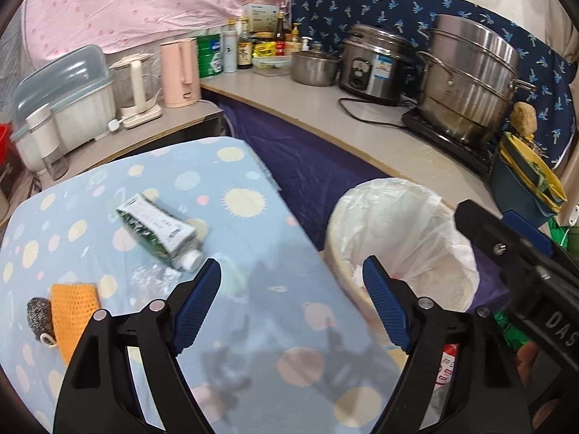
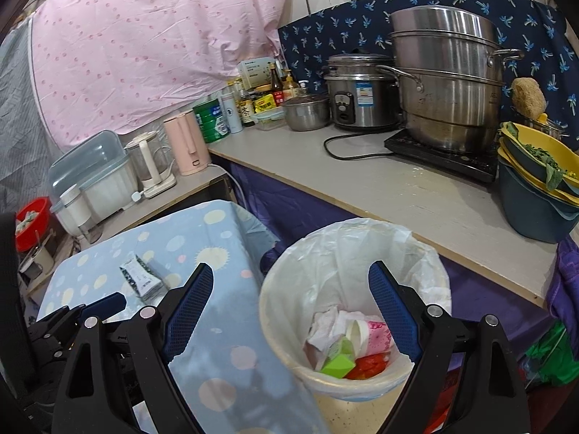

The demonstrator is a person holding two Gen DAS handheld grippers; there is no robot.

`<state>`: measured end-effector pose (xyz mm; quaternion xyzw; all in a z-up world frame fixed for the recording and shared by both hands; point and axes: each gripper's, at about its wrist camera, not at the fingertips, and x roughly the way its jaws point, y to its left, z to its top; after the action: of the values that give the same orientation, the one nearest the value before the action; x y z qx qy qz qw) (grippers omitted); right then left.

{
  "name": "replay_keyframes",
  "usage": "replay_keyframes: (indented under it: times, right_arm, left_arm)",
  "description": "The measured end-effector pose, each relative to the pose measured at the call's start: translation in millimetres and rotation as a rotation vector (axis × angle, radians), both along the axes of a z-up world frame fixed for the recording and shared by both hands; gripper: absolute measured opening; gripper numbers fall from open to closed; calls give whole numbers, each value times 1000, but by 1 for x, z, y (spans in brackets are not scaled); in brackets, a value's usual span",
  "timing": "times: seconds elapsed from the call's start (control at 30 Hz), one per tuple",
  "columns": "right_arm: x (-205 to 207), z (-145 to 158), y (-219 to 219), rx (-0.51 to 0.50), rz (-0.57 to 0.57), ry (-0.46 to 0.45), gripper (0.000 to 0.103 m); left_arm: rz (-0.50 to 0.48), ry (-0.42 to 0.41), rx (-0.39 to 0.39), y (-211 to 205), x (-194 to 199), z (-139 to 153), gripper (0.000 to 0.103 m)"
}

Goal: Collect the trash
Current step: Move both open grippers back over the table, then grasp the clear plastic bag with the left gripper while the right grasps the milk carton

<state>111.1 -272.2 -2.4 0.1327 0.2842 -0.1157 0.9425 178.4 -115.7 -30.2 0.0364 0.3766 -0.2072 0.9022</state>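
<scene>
Cluttered counter [image 2: 416,195], pink curtain [image 2: 144,43]

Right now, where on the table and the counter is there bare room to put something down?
Table: bare on the near side, between the tube and the bin. Its left edge holds the sponge and scourer. Counter: bare along the front edge, from the cord to the basins. Its back is crowded with pots and bottles.

Toothpaste tube [image 2: 140,280] cap end hidden behind right gripper finger [image 2: 188,311]. Bottle labels [image 1: 245,54] too small to read. Steel scourer [image 1: 39,316] partly behind orange cloth [image 1: 74,311].
</scene>
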Motion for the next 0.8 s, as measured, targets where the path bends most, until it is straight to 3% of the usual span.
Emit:
replay_keyframes:
  times: [0.4,0.63,0.8]
  right_arm:
    - [15,-39,41,56,64,72,85]
    - [28,-57,58,74,95,109,85]
    - [39,-66,68,72,116,135,85]
  left_arm:
    - [189,89,48,75,22,-47,80]
    - [229,130,73,98,36,-75,78]
    - [213,159,73,100,43,-89,61]
